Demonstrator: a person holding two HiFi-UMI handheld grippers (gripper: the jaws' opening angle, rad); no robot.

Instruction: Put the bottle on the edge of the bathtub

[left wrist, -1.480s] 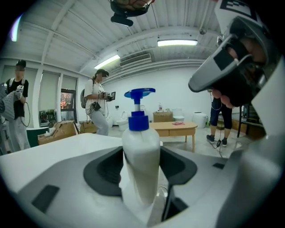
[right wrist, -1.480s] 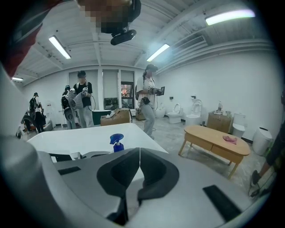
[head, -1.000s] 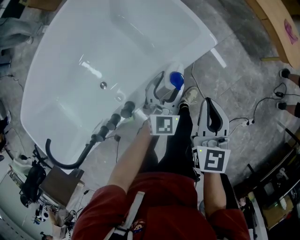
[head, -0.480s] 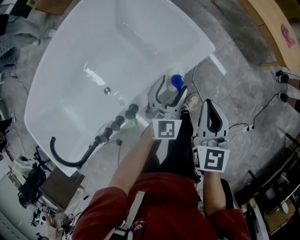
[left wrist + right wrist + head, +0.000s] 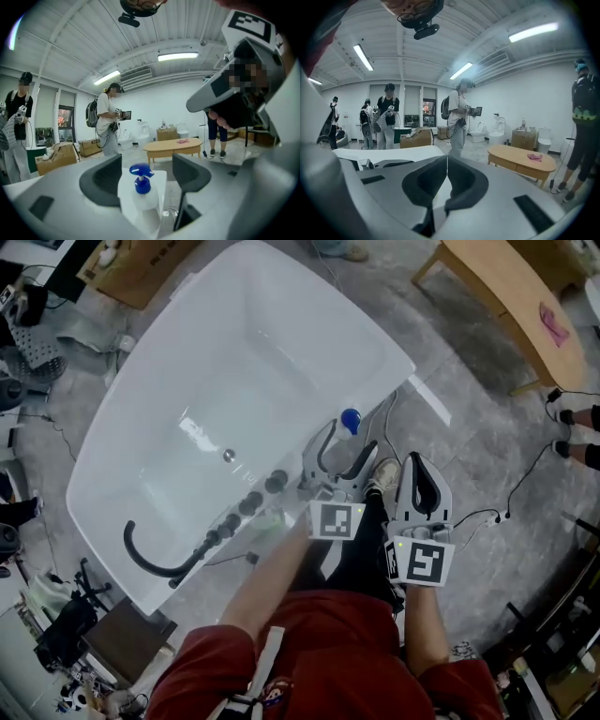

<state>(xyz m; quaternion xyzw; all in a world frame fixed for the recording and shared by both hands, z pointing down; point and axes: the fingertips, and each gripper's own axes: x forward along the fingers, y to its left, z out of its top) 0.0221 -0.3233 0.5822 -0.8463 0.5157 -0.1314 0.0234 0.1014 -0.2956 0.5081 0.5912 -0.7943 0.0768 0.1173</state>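
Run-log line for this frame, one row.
left gripper: open, bottle between jaws, unclamped | bottle: upright on edge of bathtub | right gripper: shut, empty

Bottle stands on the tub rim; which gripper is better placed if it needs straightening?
Left. The left gripper's jaws stand open on either side of the bottle on the bathtub rim. The right gripper is shut and sits farther from the bottle, over the floor.

The bottom of the bottle [image 5: 141,202] was hidden by the left gripper [image 5: 146,171]. The wooden table [image 5: 525,277] was cut off at the edge.
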